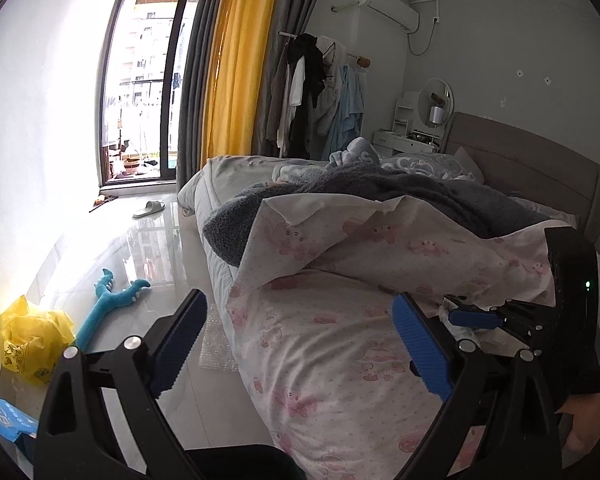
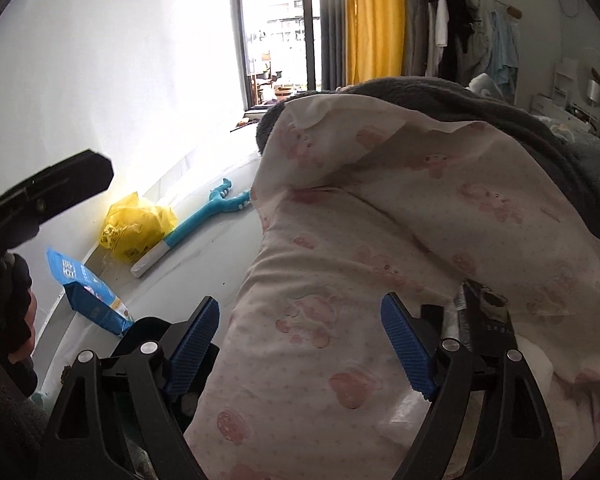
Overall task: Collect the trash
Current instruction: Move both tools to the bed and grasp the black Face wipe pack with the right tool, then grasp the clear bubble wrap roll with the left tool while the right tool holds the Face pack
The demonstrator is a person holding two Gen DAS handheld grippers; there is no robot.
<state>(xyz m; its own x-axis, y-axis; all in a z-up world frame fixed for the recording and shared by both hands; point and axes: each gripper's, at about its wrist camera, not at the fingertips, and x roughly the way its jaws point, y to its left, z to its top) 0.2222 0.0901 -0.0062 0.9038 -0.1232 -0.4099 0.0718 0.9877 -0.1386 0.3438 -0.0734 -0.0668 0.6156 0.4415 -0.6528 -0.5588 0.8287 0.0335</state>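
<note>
My left gripper (image 1: 298, 308) is open and empty over the edge of a bed with a pink-printed sheet (image 1: 332, 360). My right gripper (image 2: 302, 308) is also open, above the same sheet, with only cloth showing between its fingers. A dark wrapper (image 2: 484, 312) and white tissue (image 2: 536, 360) lie on the sheet just right of the right gripper's right finger. On the floor by the wall sit a crumpled yellow plastic bag (image 1: 32, 336) (image 2: 140, 228) and a blue packet (image 2: 88, 292) (image 1: 4, 416). A piece of bubble wrap (image 1: 216, 344) lies beside the bed.
A blue plush toy (image 1: 108, 300) lies on the glossy floor near the yellow bag. A grey blanket (image 1: 380, 188) is heaped on the bed. A slipper (image 1: 148, 209) sits near the balcony door, with curtains and a clothes rack (image 1: 316, 92) beyond the bed.
</note>
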